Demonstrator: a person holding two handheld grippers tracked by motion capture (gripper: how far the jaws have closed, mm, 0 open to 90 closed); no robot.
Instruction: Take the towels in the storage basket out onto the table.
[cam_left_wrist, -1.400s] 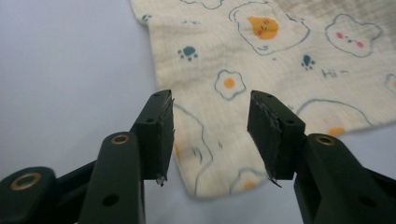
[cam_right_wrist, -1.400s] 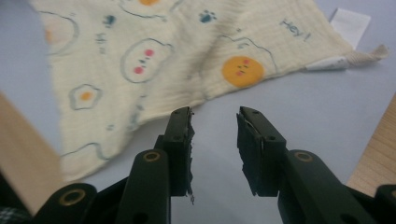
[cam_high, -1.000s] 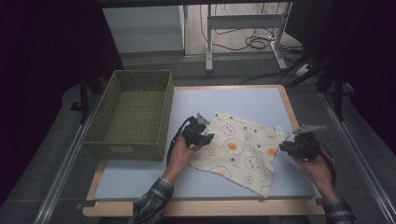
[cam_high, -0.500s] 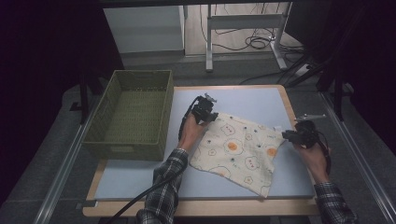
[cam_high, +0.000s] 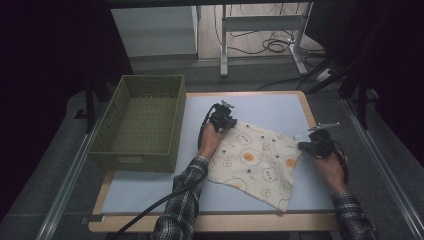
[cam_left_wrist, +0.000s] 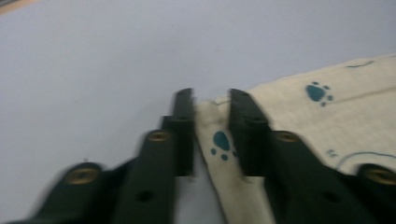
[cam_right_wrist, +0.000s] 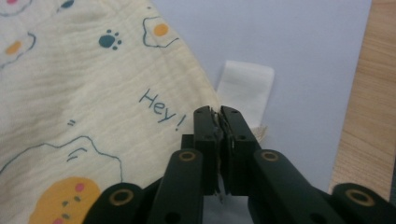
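Observation:
A cream cloth (cam_high: 255, 160) printed with fried eggs and paw prints lies spread on the blue mat. My left gripper (cam_high: 223, 119) is at its far left corner. In the left gripper view the jaws (cam_left_wrist: 211, 100) stand apart, with the cloth corner (cam_left_wrist: 219, 140) lying flat between them. My right gripper (cam_high: 306, 146) is at the cloth's right corner. Seen close up, the right gripper (cam_right_wrist: 219, 112) is shut on the cloth's edge (cam_right_wrist: 93, 102), just beside a white label (cam_right_wrist: 245, 88).
A green woven basket (cam_high: 150, 77) stands on the left side of the table, a short way from my left gripper. The blue mat (cam_high: 265, 105) stretches beyond the cloth. The table's wooden rim (cam_right_wrist: 373, 93) runs close beside my right gripper.
My left gripper has moved toward the far side of the table, my right one outward to the right. The cloth now lies more stretched between them.

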